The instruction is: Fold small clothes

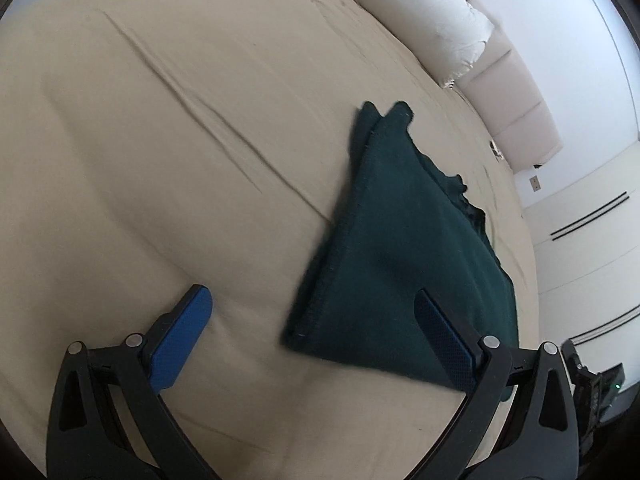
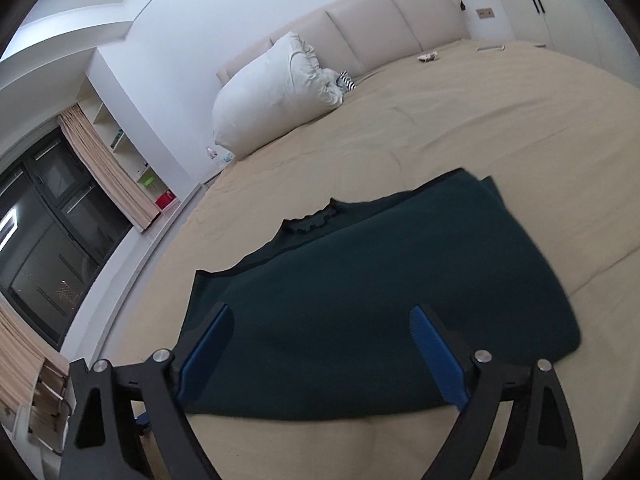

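Observation:
A dark green garment (image 1: 404, 248) lies folded on the beige bed sheet (image 1: 168, 152), one layer over another with its ruffled edge toward the headboard. My left gripper (image 1: 316, 312) is open and empty, hovering over the garment's near left corner. In the right wrist view the same garment (image 2: 380, 280) spreads across the sheet (image 2: 500, 120). My right gripper (image 2: 320, 320) is open and empty just above the garment's near edge, its blue pads (image 2: 436, 356) apart on either side.
A white pillow (image 2: 276, 96) leans on the padded headboard (image 2: 384, 20), also seen in the left wrist view (image 1: 424, 12). Small items (image 2: 490, 47) lie on the far sheet. A window with curtains (image 2: 108, 172) and shelves stand left of the bed.

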{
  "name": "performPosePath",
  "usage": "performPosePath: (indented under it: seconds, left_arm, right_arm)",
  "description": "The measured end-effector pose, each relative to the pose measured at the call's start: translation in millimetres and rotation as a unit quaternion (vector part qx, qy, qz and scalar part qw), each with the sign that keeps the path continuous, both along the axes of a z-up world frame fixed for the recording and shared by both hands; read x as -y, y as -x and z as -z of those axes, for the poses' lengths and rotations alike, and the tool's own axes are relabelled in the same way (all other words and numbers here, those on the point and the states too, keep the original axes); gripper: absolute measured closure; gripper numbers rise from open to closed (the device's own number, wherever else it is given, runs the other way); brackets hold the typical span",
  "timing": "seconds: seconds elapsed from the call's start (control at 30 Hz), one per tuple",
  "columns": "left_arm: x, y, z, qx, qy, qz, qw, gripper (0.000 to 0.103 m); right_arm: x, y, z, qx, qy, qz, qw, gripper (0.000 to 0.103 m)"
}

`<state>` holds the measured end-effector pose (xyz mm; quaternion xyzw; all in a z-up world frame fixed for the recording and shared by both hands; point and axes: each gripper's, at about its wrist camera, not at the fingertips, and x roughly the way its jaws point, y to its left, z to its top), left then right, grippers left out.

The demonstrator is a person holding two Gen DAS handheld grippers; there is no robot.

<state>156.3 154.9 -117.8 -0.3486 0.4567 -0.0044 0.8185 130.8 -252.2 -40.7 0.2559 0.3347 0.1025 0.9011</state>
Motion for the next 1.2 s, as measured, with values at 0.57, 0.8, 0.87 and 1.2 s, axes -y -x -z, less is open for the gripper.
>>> performPosePath:
  seconds: [0.57,0.8,0.87,1.2]
  left_arm:
    - [6,-64,33,-0.086,0.243,0.0,0.9661,0.071]
    - [12,-72,6,-0.043,0.217,0.021,0.9749,0.09]
    - [20,-73,-9,-0.029,0.198,0.039,0.9789,0.094]
    - [167,-110,-99,0.049,0.062,0.198,0.977,0.095]
  right_arm:
    - [3,-31,24,-0.035,-0.077,-0.033,0.996,0.021]
    - [8,-47,36,-0.056,-0.088,-0.049,0.993,0.021]
    - [11,-55,44,-0.076,-0.093,-0.058,0.991,0.021]
    - [50,-63,54,-0.079,-0.151,-0.06,0.984,0.022]
